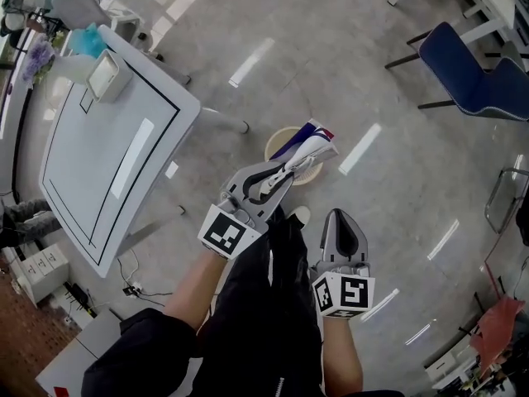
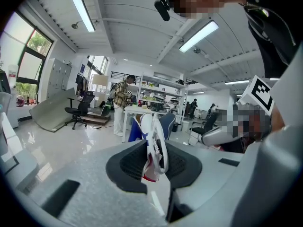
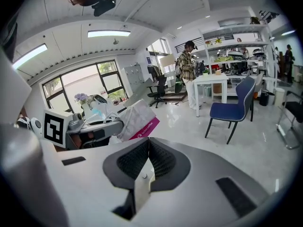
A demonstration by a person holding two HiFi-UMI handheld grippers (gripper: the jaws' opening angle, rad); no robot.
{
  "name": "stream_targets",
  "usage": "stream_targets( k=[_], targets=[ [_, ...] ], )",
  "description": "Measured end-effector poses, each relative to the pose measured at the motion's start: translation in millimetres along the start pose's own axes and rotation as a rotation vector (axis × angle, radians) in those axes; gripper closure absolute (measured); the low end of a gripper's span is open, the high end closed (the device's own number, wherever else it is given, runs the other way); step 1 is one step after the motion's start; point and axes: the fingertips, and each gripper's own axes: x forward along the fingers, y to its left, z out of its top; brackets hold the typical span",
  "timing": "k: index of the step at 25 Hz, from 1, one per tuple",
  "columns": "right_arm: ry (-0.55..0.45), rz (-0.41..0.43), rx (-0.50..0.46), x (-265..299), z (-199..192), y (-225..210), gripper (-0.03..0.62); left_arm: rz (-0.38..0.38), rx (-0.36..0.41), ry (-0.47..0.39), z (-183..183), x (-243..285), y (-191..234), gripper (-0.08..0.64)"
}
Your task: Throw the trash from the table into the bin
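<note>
Floor: round beige bin [image 1: 275, 141]
Left tongs [image 1: 291, 169]: clamped on crumpled white-blue paper bag [image 1: 312, 141], over bin
Right tongs [image 1: 341, 219]: closed, empty

The crumpled packet [image 1: 307, 145] covers much of the bin [image 1: 274, 142] beneath it.

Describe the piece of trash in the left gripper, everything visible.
The trash is a flattened, creased paper-like bag or carton, mostly white with blue and red patches; the right gripper view shows a pink band on one face. The left gripper pinches one end, the rest sticking out past the jaws. In the head view it is above the round beige bin on the floor. Nothing else touches it.
</note>
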Motion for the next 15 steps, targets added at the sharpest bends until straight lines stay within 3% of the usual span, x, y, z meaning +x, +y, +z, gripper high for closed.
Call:
stream_targets(
  k=[8,15],
  targets=[
    [0.014,0.001,-0.015,36.1,-12.7,-0.5,0.583,-0.017,-0.010,0.019,-55.1,30.0,29.2,0.489],
    [0.091,0.002,-0.017,60.0,-62.0,-14.4,0.583,-0.027,0.021,0.084,-135.1,62.0,49.1,0.489]
  ],
)
